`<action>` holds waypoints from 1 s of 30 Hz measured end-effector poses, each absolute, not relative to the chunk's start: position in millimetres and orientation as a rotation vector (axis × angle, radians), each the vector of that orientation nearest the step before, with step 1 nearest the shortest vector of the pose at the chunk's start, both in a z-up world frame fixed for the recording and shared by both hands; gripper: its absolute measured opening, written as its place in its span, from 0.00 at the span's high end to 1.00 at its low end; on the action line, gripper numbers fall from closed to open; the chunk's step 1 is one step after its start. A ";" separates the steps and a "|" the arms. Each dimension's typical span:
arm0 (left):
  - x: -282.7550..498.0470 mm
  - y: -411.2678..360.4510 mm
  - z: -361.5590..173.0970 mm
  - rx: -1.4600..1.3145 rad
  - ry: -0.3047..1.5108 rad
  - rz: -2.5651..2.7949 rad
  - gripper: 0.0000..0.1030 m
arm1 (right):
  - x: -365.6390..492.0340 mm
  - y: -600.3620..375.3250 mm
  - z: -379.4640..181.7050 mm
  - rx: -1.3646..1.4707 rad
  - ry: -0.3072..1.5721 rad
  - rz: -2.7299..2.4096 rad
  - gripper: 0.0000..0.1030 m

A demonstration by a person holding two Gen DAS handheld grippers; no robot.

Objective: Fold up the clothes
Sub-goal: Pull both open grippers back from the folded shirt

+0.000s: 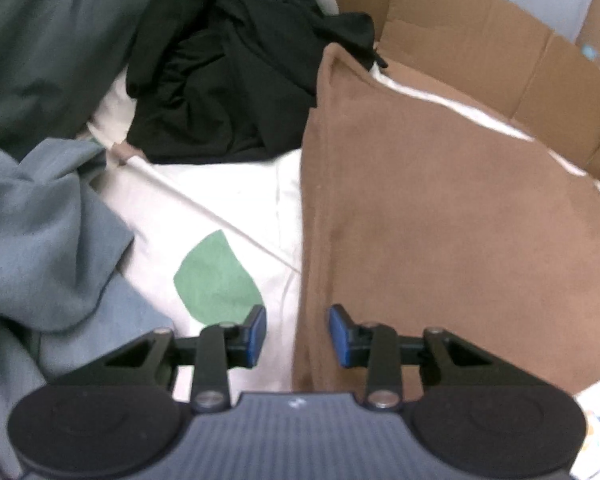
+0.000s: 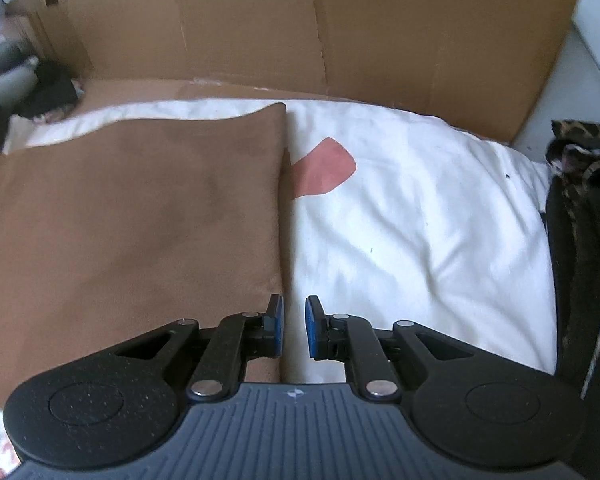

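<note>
A brown garment point(image 1: 440, 220) lies flat on a white sheet point(image 1: 228, 204), folded into a rectangle. My left gripper point(image 1: 298, 334) hovers open over the garment's left edge, one pad over the sheet and the other over the brown cloth, with nothing pinched. In the right wrist view the same brown garment point(image 2: 132, 208) fills the left half. My right gripper point(image 2: 295, 326) sits over its right edge with the pads a narrow gap apart. Only the white sheet point(image 2: 420, 220) shows between them.
A heap of black clothes point(image 1: 220, 80) lies beyond the garment, and grey-blue fabric point(image 1: 40, 240) is bunched at the left. A cardboard wall point(image 2: 300, 32) stands behind the sheet. Dark patterned clothes point(image 2: 580, 240) hang at the right. The sheet bears a green patch point(image 1: 216, 276) and a pink one point(image 2: 324, 168).
</note>
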State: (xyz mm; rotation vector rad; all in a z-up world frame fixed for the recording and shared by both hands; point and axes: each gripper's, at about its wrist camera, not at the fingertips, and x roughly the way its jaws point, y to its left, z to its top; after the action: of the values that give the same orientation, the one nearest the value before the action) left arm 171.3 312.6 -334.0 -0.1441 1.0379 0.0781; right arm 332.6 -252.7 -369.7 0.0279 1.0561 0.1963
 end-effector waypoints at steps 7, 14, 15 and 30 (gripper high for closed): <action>144.8 308.2 -327.9 -0.221 1.023 0.076 0.62 | 303.1 -260.9 -367.4 0.075 1.104 0.237 0.80; 130.5 307.8 -340.9 -0.280 1.039 0.080 0.58 | 280.3 -273.3 -377.3 0.172 1.133 0.227 0.69; 129.1 306.8 -343.4 -0.279 1.043 0.084 0.58 | 277.5 -273.4 -378.6 0.158 1.136 0.224 0.67; 117.2 306.6 -350.9 -0.154 1.090 0.152 0.74 | 261.0 -274.7 -402.2 0.091 1.183 0.202 0.66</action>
State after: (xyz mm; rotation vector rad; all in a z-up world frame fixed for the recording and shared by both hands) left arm 117.2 306.6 -350.9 -0.1543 1.0901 0.1524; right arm 261.0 -274.7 -402.2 0.0908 1.1828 0.2019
